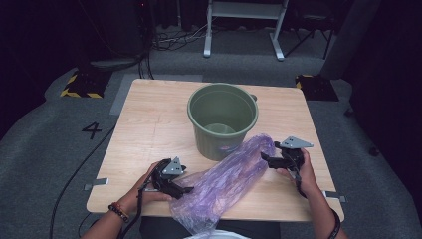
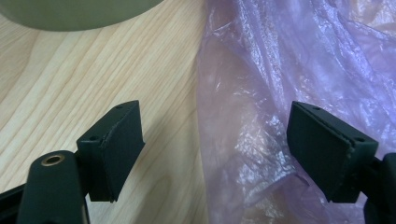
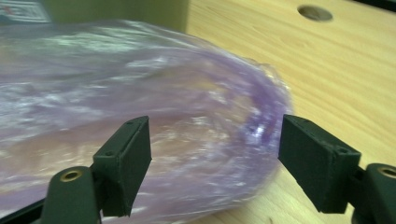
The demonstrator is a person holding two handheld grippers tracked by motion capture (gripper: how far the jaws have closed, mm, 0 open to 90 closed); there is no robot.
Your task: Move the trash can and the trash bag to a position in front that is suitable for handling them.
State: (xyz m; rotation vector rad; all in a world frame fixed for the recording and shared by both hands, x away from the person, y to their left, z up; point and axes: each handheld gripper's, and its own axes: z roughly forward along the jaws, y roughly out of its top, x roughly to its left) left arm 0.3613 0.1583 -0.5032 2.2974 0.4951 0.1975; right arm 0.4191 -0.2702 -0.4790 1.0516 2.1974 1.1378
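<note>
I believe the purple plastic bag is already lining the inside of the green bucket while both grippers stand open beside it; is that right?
Not quite. In the high view the purple plastic bag lies on the table, in front of the green bucket, not inside it. The left gripper and right gripper are open.

1. This is a recording studio or lab set up for capturing handwork, not a home: the room around the table is dark, with black surroundings beyond the lit area.
2. The floor is grey carpet [image 1: 50, 144], marked with a large black number 4 [image 1: 91, 130], like a numbered station.
3. Black-and-yellow hazard-striped base blocks [image 1: 82, 84] sit on the floor at the far corners.
4. Loose cables [image 1: 174, 37] run across the floor at the back, near a white metal frame [image 1: 244, 25].
5. The plain light wooden table [image 1: 149, 124] is held by metal brackets [image 1: 97, 183] at its near edge.
</note>
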